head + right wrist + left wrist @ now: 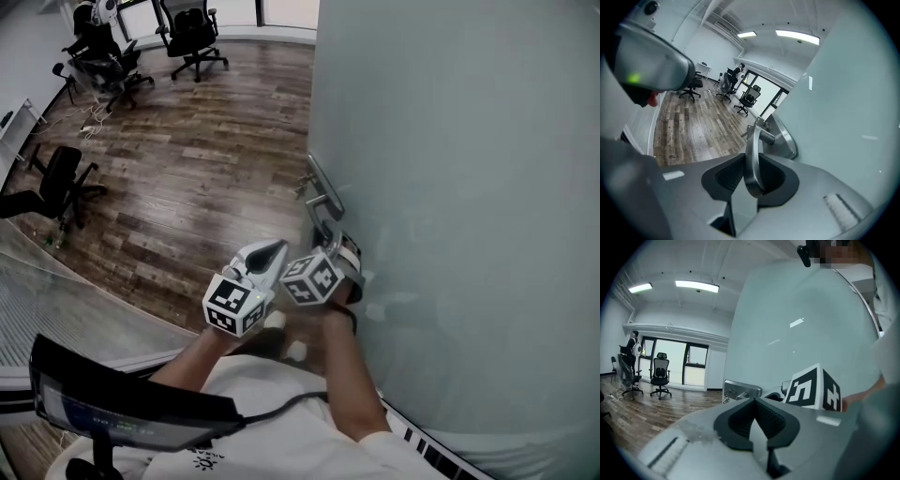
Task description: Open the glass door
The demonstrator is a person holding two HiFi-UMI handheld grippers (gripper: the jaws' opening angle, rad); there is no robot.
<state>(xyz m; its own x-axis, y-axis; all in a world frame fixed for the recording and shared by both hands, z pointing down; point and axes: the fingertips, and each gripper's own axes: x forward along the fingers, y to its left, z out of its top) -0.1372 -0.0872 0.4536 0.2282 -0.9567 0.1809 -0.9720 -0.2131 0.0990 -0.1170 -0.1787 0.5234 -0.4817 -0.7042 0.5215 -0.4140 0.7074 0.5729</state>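
The frosted glass door [450, 187] fills the right side of the head view. A metal lock plate with a lever handle [325, 202] sits on its near edge. My right gripper [336, 246] reaches that handle. In the right gripper view the steel lever [751, 150] runs between the jaws of the right gripper [752, 176], and both pads press on it. My left gripper [277, 249] hovers just left of the right one, apart from the door. In the left gripper view the left gripper [755, 401] is shut with nothing in it. Beyond it are the lock plate [740, 391] and the right gripper's marker cube [813, 390].
A wooden floor [187, 169] stretches to the left of the door. Office chairs stand at the back [192, 37] and at the left [56, 183]. A ribbed glass panel [56, 291] runs along the lower left. Windows [675, 362] lie far behind.
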